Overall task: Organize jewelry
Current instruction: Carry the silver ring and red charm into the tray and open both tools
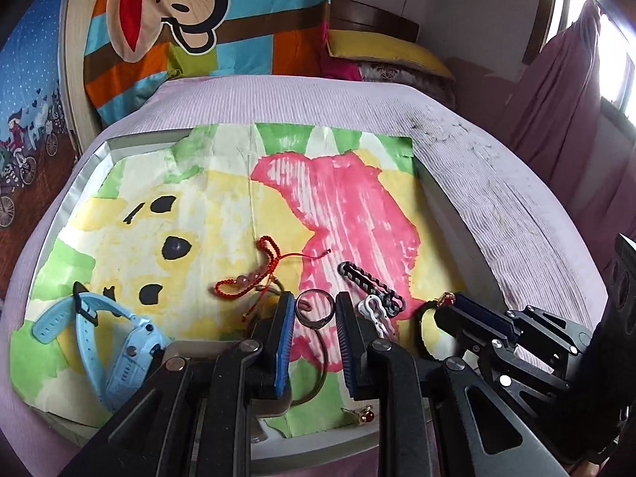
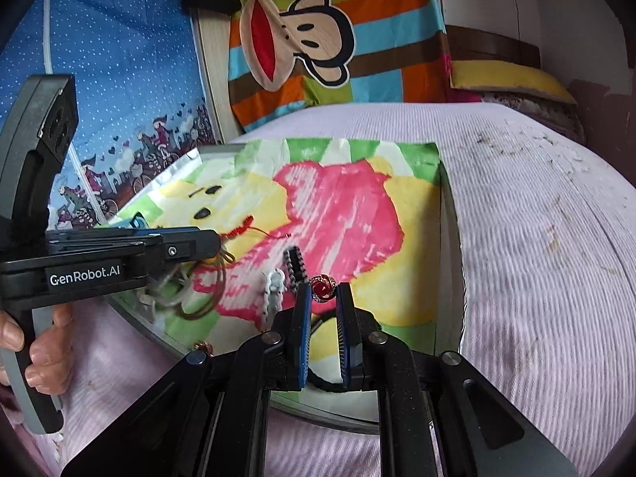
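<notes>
While both grippers hung over the painted paper sheet (image 1: 198, 214) lying in a shallow grey tray (image 1: 67, 198) on the lilac bedspread (image 1: 497, 183), each one had a ring between its blue pads. Left gripper (image 1: 315, 310) pinched a dark band ring (image 1: 314, 308) by its sides, jaws narrow, ring held at the fingertips above the pink patch of the painting. Right gripper (image 2: 322, 292) pinched a gold ring with a red stone (image 2: 322, 289), stone facing up, jaws nearly together. In the left wrist view the right gripper (image 1: 447, 302) sat just right of the left one, red stone barely visible at its tip.

Loose pieces on the paper: red beaded cord bracelet (image 1: 254, 274) near the middle, black-and-grey braided strap (image 1: 369, 284) on the pink area, white clasp piece (image 1: 375, 312) just beside it, light blue watch (image 1: 115, 338) at the left edge. A small red-stone earring (image 1: 363, 411) lay near the front edge of the sheet. A thin bronze bangle (image 2: 206, 298) sat under the left gripper, partly hidden. A person's hand (image 2: 43, 346) gripped the left tool's handle in the right wrist view.
</notes>
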The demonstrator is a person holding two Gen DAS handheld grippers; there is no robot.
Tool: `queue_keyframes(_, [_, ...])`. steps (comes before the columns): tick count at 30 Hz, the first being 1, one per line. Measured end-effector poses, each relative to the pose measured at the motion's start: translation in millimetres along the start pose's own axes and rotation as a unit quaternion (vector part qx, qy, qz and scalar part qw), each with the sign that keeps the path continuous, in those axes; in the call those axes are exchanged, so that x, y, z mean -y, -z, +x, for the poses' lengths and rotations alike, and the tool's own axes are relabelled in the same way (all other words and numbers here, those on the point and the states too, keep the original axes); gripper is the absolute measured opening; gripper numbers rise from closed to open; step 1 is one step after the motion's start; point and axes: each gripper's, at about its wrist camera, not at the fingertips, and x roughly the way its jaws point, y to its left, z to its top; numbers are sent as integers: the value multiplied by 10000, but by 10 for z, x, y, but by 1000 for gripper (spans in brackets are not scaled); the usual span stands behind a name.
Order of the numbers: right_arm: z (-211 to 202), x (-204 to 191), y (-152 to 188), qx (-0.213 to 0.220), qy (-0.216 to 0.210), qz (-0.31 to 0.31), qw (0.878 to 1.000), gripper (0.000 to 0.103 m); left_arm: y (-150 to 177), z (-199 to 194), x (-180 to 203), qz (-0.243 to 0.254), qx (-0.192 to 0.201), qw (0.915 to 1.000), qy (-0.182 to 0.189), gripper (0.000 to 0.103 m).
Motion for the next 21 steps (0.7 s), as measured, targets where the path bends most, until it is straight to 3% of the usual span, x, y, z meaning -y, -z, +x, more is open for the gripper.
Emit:
queue_keyframes(9, [89, 7, 49, -173, -12, 17, 9998, 11, 28, 23, 34, 14, -65, 10000, 7, 21])
queue_keyframes(12, [86, 16, 58, -188, -12, 40, 9998, 12, 48, -8, 33, 15, -4, 10000, 93, 26])
queue_keyframes(17, [33, 33, 85, -104, -7, 63, 9999, 25, 102, -129, 19, -67, 352, 9992, 174, 55])
queue_keyframes(18, [10, 37, 89, -66, 3, 65, 10000, 31, 105, -146, 22, -65, 406, 9991, 141, 57])
queue_keyframes(21, [-44, 48, 87, 39, 13, 76, 10000, 34, 108, -200, 9, -119, 540, 9985, 60, 62])
